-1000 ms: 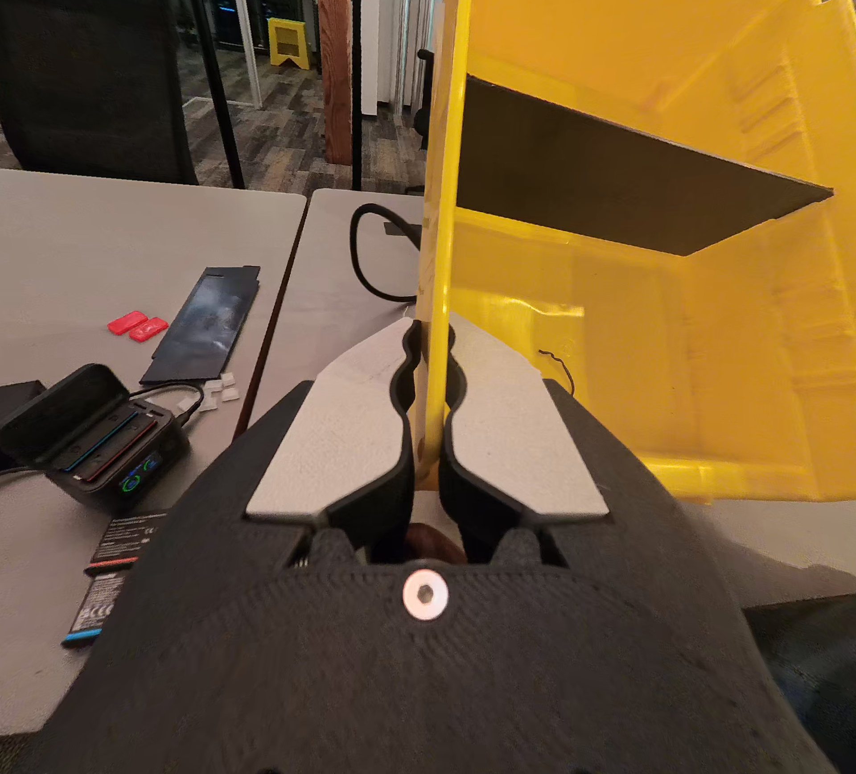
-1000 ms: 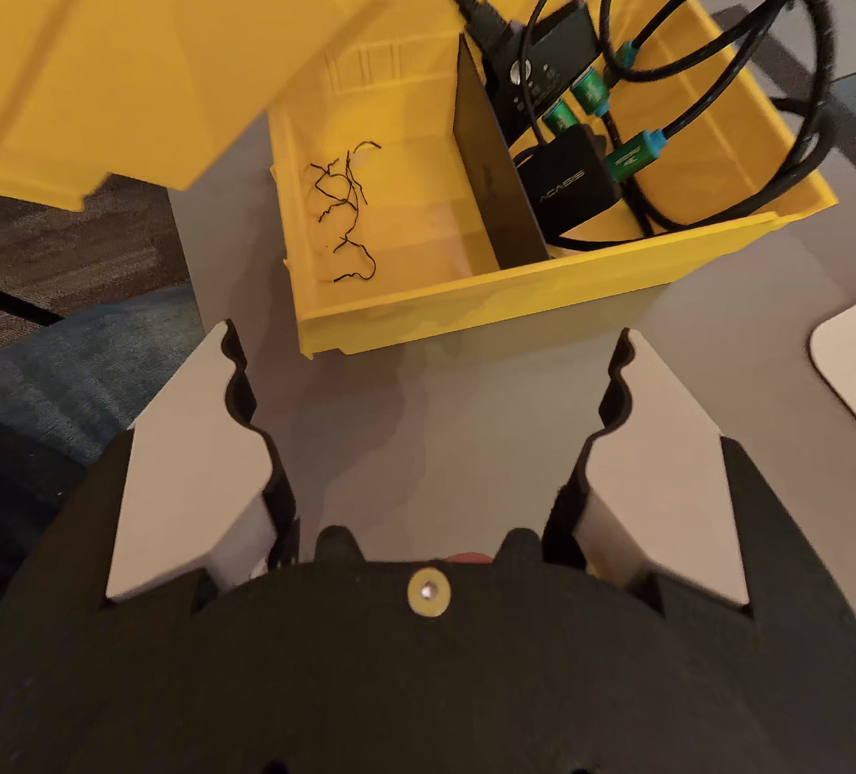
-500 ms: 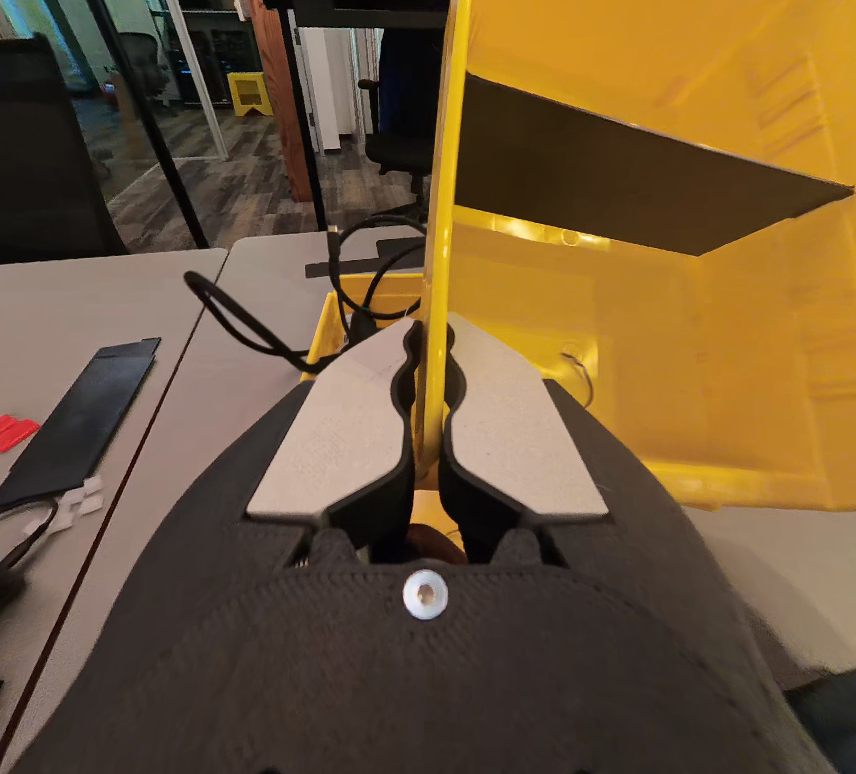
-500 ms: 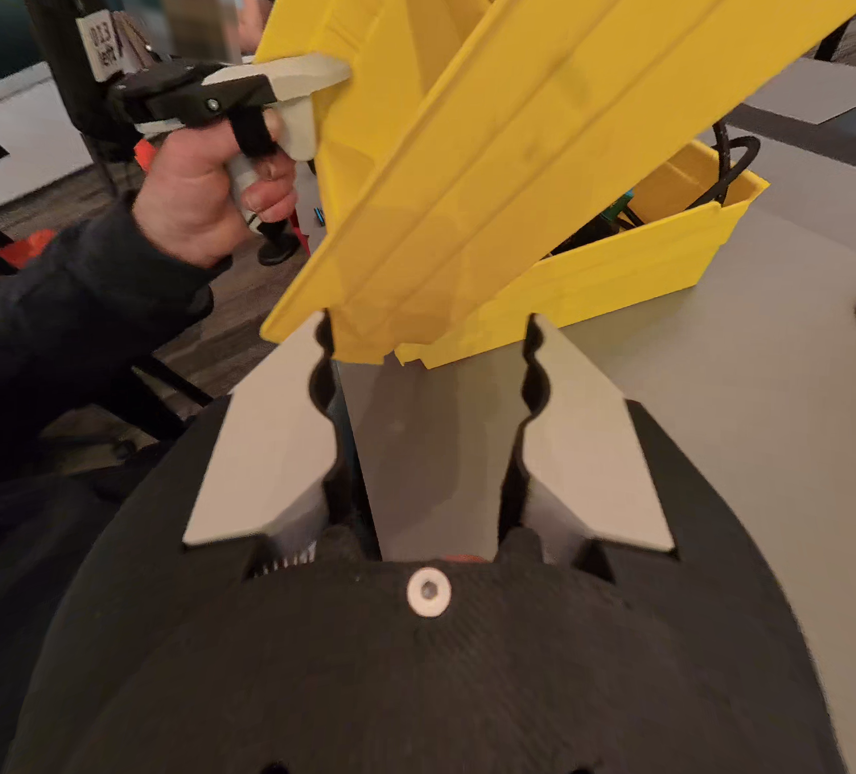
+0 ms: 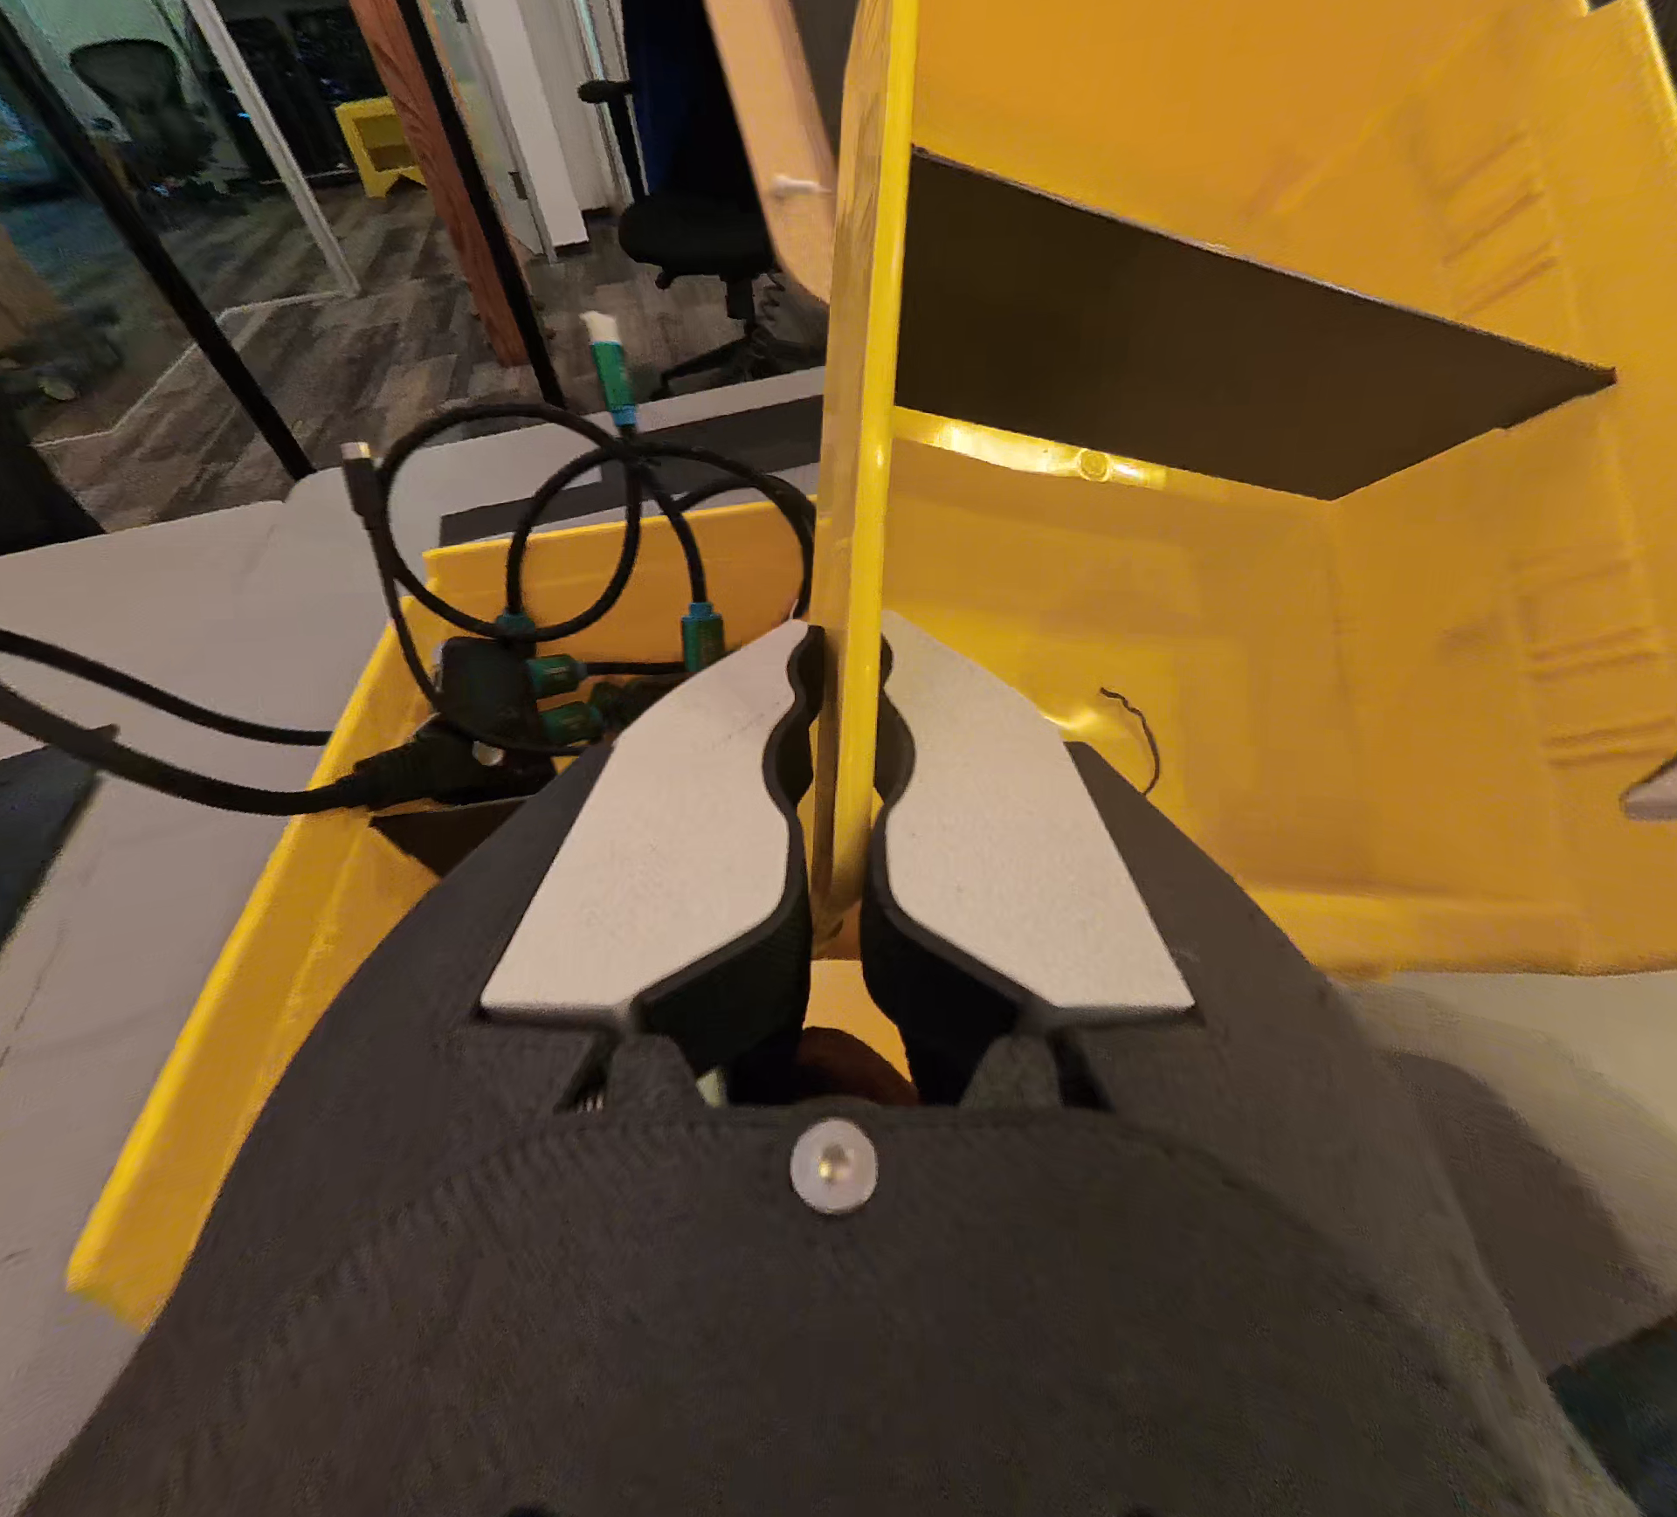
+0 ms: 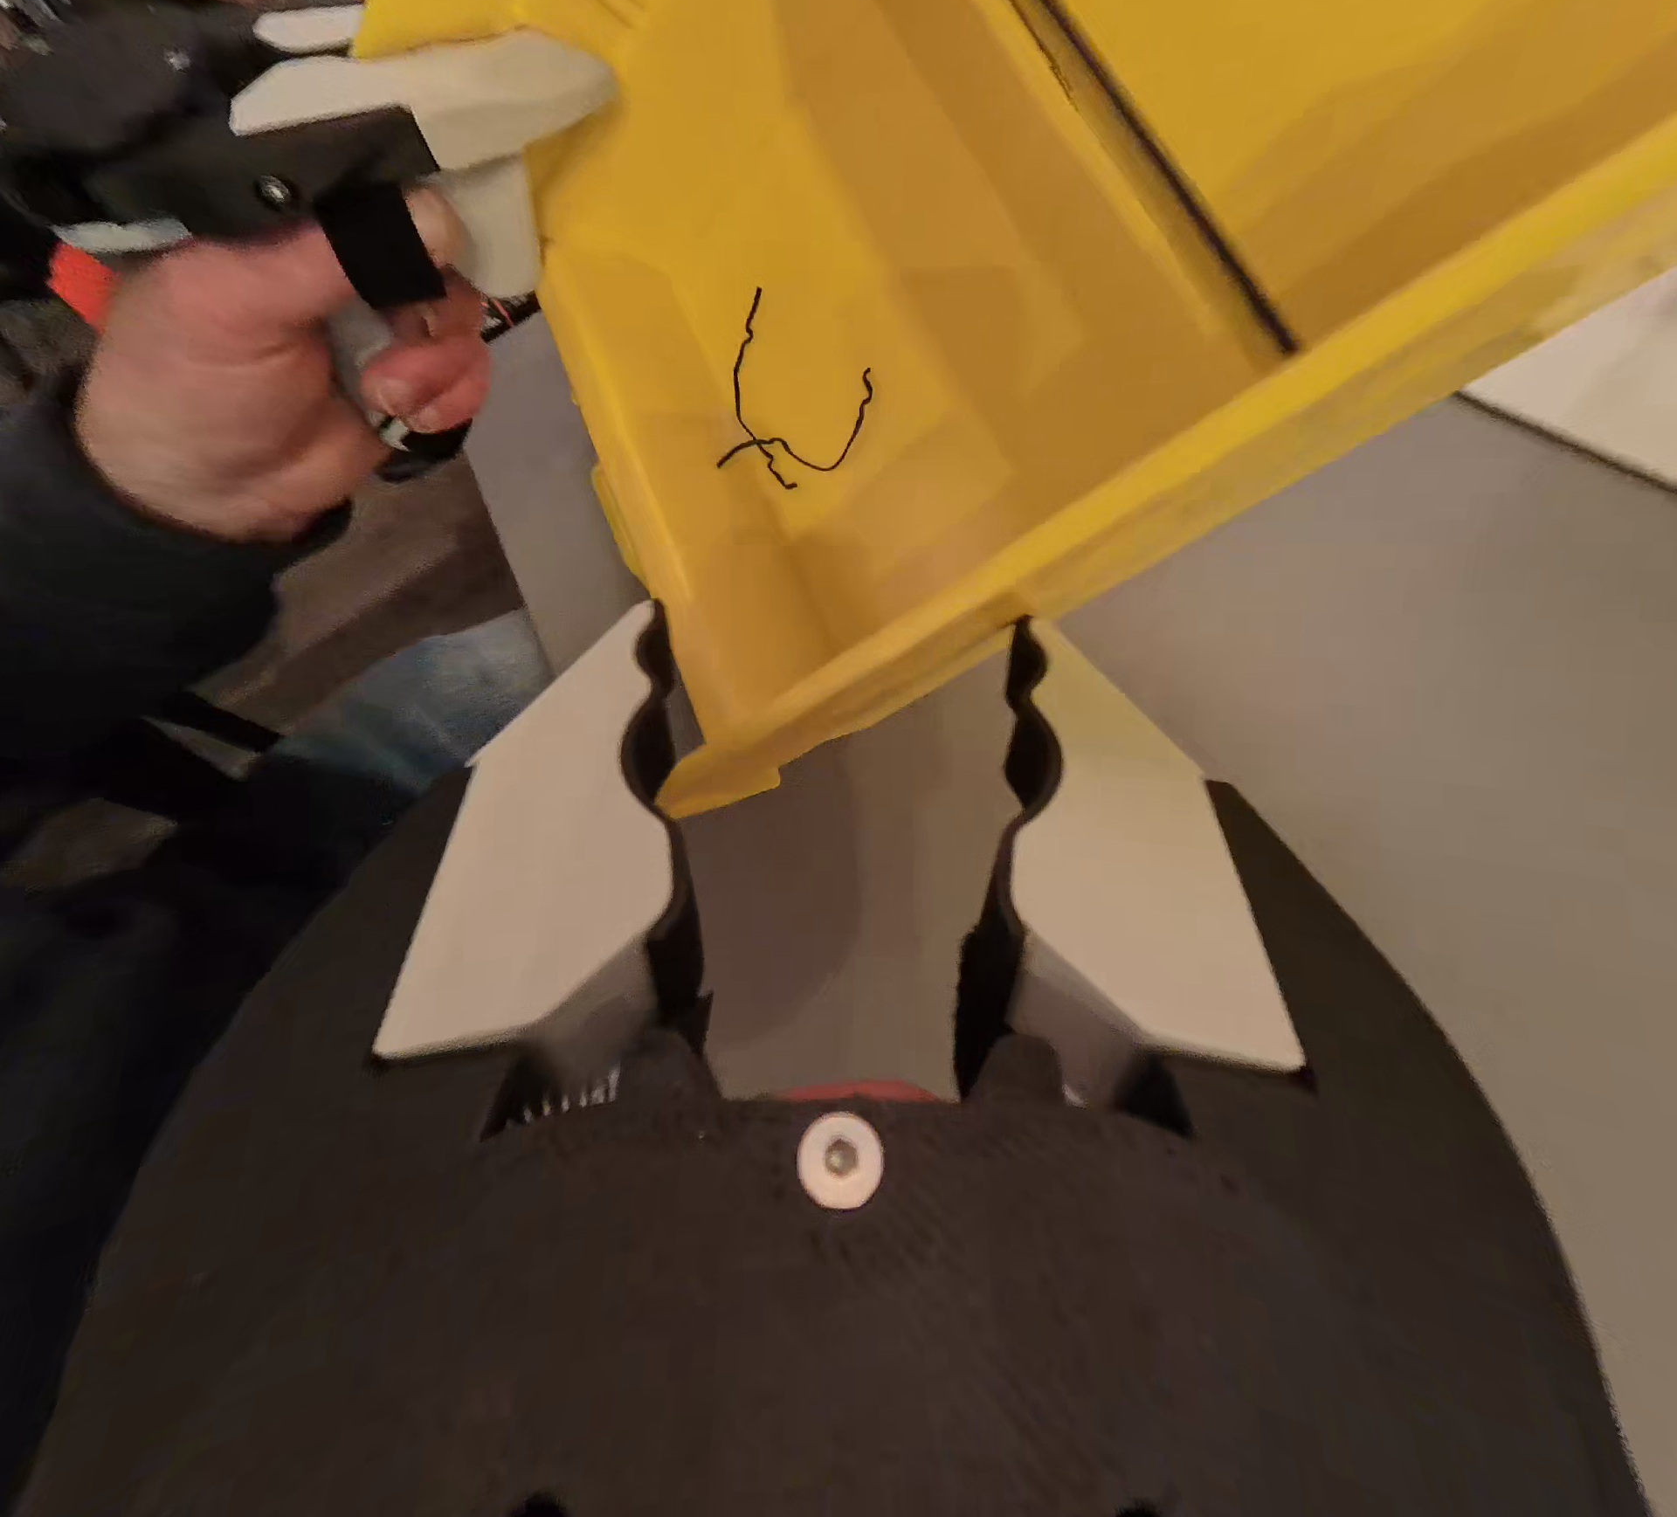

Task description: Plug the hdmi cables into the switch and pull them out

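Observation:
My left gripper (image 5: pixel 844 639) is shut on the side wall of an empty yellow bin (image 5: pixel 1270 657) and holds it lifted and tilted; a black divider (image 5: pixel 1180 348) crosses it. Below it, a second yellow bin (image 5: pixel 272 929) holds a black switch (image 5: pixel 481 693) and black HDMI cables with green plugs (image 5: pixel 554 670). My right gripper (image 6: pixel 839 639) is open, with the lifted bin's (image 6: pixel 907 248) lower corner between its fingers. The left gripper's fingers (image 6: pixel 508 112) and the hand (image 6: pixel 245 375) holding it show at the bin's far wall.
A black thread (image 6: pixel 780 421) lies inside the lifted bin. Both bins are over a grey table (image 6: pixel 1361 657). Cables loop out over the lower bin's far rim, one green plug (image 5: pixel 608 375) sticking up. Behind are a desk, an office chair and glass walls. One gripper's finger ends stand about 20 cm off the other's.
My left gripper has carried the tilted bin over the bin with the cables. My right gripper has swung up from the table to the lifted bin's corner, and its jaws have narrowed.

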Available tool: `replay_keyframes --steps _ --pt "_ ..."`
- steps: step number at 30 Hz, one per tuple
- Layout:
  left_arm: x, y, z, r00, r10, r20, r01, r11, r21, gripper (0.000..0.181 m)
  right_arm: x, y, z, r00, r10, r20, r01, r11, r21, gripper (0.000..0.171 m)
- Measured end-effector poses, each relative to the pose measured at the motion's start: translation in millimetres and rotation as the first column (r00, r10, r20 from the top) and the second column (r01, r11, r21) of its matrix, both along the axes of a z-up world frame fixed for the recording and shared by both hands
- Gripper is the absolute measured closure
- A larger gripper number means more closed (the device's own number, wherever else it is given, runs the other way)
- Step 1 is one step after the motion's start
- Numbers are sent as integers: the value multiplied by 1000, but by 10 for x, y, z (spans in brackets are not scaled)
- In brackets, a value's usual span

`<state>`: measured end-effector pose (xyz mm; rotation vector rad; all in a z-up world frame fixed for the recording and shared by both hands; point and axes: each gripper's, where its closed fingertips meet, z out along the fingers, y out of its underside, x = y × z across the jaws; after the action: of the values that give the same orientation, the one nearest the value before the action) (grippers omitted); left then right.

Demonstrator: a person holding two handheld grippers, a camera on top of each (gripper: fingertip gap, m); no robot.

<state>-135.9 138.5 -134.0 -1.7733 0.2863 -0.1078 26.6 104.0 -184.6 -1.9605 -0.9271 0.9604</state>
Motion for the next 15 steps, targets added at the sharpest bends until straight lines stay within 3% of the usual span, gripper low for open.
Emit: replay_keyframes --steps 2,12,15 --pt "144 0 -53 1000 -26 -4 26 1000 -9 175 191 2 -28 999 -16 -32 15 998 -54 115" --pt "1281 -67 -465 972 -234 36 236 960 -153 164 1251 -307 -521 982 -32 185 71 976 -205 125" --pt "1623 -95 -723 953 -291 83 303 926 -225 159 1634 -316 -654 947 -56 317 124 972 -198 134"
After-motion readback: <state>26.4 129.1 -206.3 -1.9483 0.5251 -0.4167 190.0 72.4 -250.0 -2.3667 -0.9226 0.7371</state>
